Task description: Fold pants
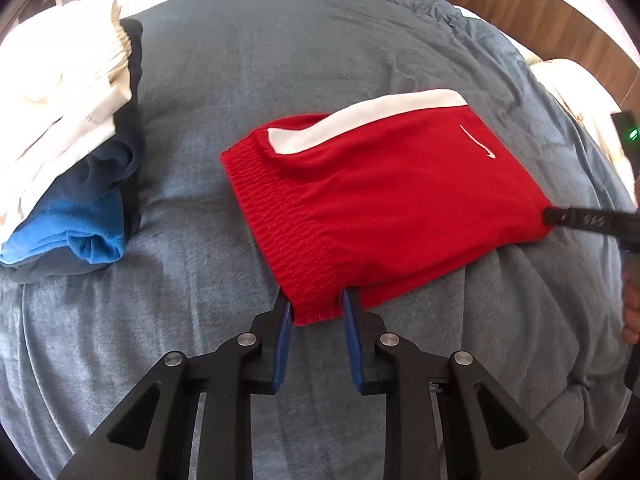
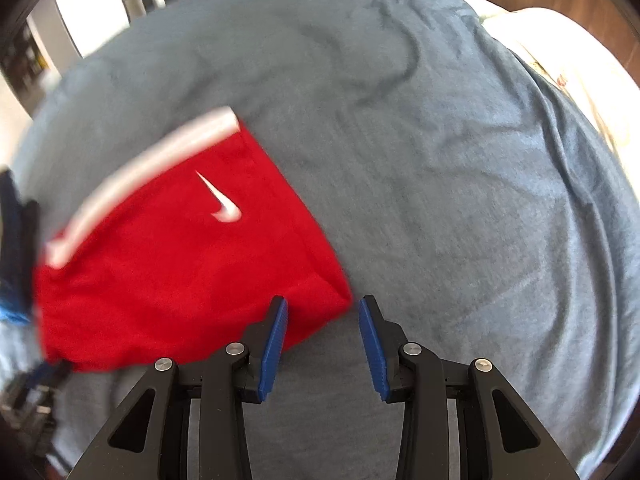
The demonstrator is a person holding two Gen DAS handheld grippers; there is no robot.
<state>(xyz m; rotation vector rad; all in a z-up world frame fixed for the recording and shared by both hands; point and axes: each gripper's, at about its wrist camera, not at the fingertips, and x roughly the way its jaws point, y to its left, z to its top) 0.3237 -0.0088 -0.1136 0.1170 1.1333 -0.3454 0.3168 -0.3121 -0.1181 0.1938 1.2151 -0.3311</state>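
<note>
Both grippers are matte black linkages with triangular cut-outs, round silver pivot pins and ribbed blue pads. The left gripper has four pins. The right gripper is the same build; from the left view it carries a green light, and skin shows beside it.

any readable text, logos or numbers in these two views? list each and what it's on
No legible words in either view.
White swoosh logo, no lettering: on the red shorts, sharp in the left wrist view, motion-blurred in the right wrist view.
Embossed characters on the right claw's finger, seen from the left wrist camera: too small and dark to read.
Green indicator light at the right edge of the left wrist view: a lit sign, no text.
</note>
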